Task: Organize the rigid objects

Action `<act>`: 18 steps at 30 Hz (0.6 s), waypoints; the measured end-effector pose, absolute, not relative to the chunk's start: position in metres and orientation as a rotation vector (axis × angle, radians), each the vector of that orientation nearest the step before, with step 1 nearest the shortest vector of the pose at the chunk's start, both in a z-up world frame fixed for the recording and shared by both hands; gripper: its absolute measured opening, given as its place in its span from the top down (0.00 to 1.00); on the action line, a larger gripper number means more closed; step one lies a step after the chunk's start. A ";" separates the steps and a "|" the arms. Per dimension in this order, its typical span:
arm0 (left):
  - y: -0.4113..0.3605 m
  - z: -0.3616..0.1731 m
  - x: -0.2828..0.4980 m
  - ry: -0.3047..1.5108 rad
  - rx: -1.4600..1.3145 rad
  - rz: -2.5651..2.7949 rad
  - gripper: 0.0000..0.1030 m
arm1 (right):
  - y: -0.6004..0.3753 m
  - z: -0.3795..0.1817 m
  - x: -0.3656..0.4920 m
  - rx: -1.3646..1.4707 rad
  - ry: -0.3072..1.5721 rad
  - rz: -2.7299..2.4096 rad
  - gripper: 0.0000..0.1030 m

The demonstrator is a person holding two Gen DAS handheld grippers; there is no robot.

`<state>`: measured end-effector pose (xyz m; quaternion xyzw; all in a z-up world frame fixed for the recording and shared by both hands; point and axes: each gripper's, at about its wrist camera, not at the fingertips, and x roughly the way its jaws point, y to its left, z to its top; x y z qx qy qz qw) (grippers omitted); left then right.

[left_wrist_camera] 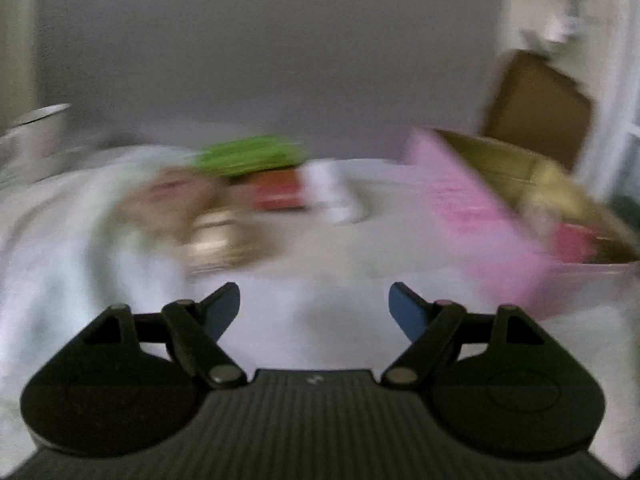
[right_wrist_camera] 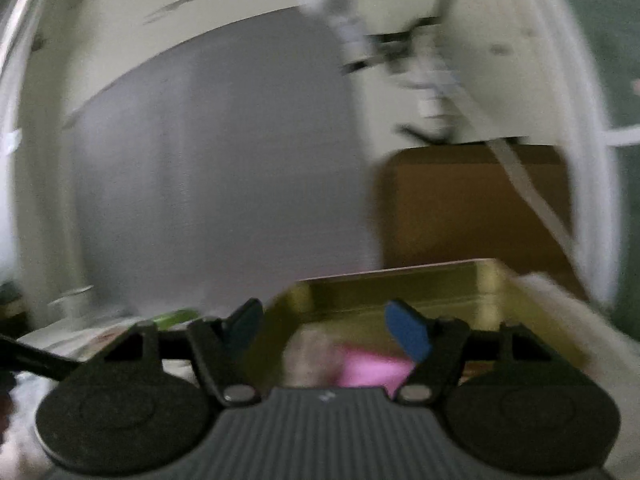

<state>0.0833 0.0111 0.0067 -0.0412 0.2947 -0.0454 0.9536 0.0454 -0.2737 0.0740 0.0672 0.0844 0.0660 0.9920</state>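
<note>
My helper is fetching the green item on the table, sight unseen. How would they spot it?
On the white-covered table, look left of the pink-sided gold tin. The green thing lies on a red box near the back. It is the only bright green item there.

Both wrist views are smeared by motion blur. In the left wrist view the green thing (left_wrist_camera: 250, 154), the red thing (left_wrist_camera: 280, 194) and the brownish round things (left_wrist_camera: 208, 220) toward the far edge of the white-covered surface (left_wrist_camera: 312, 264) cannot be identified. The pink-sided tin (left_wrist_camera: 472, 216) is cut off by the right edge there, and in the right wrist view the pink item (right_wrist_camera: 372, 368) inside it is half hidden behind the gripper body.
</note>
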 end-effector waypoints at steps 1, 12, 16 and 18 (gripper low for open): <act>0.021 0.005 0.085 0.597 -0.071 -0.041 0.19 | -0.262 0.077 0.046 0.125 0.188 0.177 0.34; 0.067 -0.006 0.089 0.506 -0.183 -0.021 0.25 | -0.095 0.082 0.141 -0.061 0.432 0.351 0.34; 0.068 -0.007 0.090 0.525 -0.195 -0.042 0.25 | -0.058 0.061 0.184 -0.229 0.520 0.305 0.34; 0.069 -0.009 0.094 0.544 -0.205 -0.049 0.25 | -0.045 0.051 0.198 -0.307 0.549 0.286 0.34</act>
